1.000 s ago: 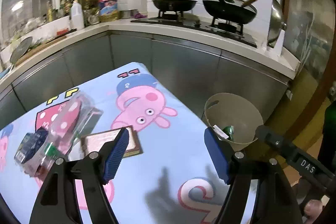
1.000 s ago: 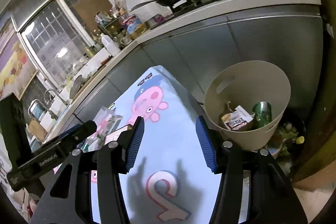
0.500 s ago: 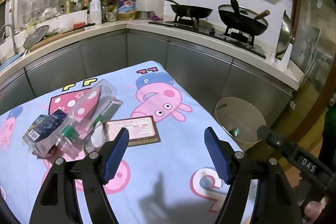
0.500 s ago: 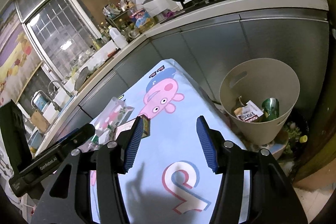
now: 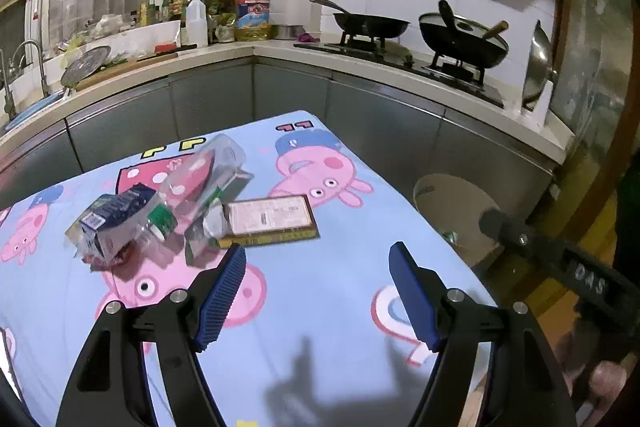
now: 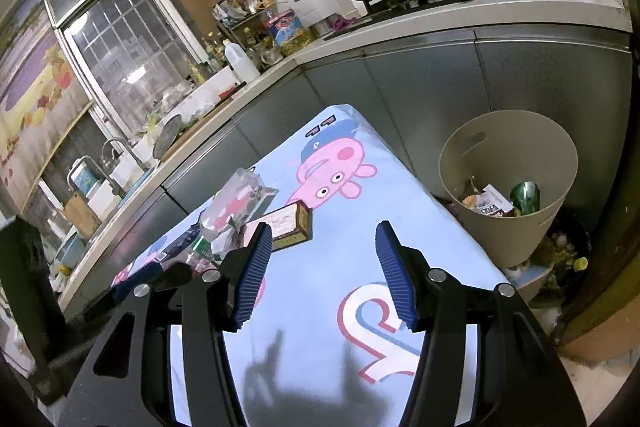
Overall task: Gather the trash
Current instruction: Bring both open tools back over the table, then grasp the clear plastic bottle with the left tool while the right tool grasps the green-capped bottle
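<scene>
**Both grippers empty over the cartoon tablecloth, trash ahead**

The left gripper hangs with its ribbed blue pads spread wide and nothing between them; under the gap lies only the smooth, pale blue printed tablecloth. Just beyond its left pad sits a flat rectangular box with a gilt edge, and left of that a heap of crinkled clear plastic wrappers and a dark carton, the pieces touching one another.

The right gripper is likewise released, jaws parted on bare cloth. The same box lies just past its left pad. Off to the right of its right pad, beyond the table edge, stands a beige, tapered plastic bin with a slot handle; inside are a green, shiny can-like thing and a printed packet, though the packet's material is unclear.
</scene>
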The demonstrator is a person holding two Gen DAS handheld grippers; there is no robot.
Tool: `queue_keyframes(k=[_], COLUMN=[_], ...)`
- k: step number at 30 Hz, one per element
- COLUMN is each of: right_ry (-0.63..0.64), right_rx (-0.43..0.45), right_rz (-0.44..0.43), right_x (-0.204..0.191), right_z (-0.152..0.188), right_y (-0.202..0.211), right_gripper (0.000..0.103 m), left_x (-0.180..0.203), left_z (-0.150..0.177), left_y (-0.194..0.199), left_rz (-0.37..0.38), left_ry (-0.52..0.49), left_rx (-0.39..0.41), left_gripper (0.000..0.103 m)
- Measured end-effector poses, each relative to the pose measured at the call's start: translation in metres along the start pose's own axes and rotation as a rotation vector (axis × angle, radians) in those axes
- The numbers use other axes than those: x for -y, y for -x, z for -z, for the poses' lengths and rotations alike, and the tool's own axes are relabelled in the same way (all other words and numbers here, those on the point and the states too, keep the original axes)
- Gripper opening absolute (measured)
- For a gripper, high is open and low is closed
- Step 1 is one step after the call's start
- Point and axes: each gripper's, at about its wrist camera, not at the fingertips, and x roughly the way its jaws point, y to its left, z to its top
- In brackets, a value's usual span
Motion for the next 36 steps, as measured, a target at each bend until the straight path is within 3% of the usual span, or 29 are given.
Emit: queue_keyframes(k=[14,32,36], right_ry=[0.008,0.034,0.019], right_rx=[-0.016,-0.117,-0.127], right_rz=[-0.022,-0.014,-0.013], right_x=[-0.012,-0.025,-0.024], right_z=[0.014,0.021,0.021], right_y=[0.009,-0.035,-0.047], right_gripper=[0.054,0.054,0.054], left_x=[0.020,-0.023,-0.040], left_z=[0.025,0.033,0.034], left_y=[0.019,-0.007,-0.017], left_rz=[-0.001,-0.001,-0.007], left_ry=[-0.068,0.033,0.026], left_rx=[-0.008,-0.065,-0.078], left_gripper=[0.078,0.078,0.072])
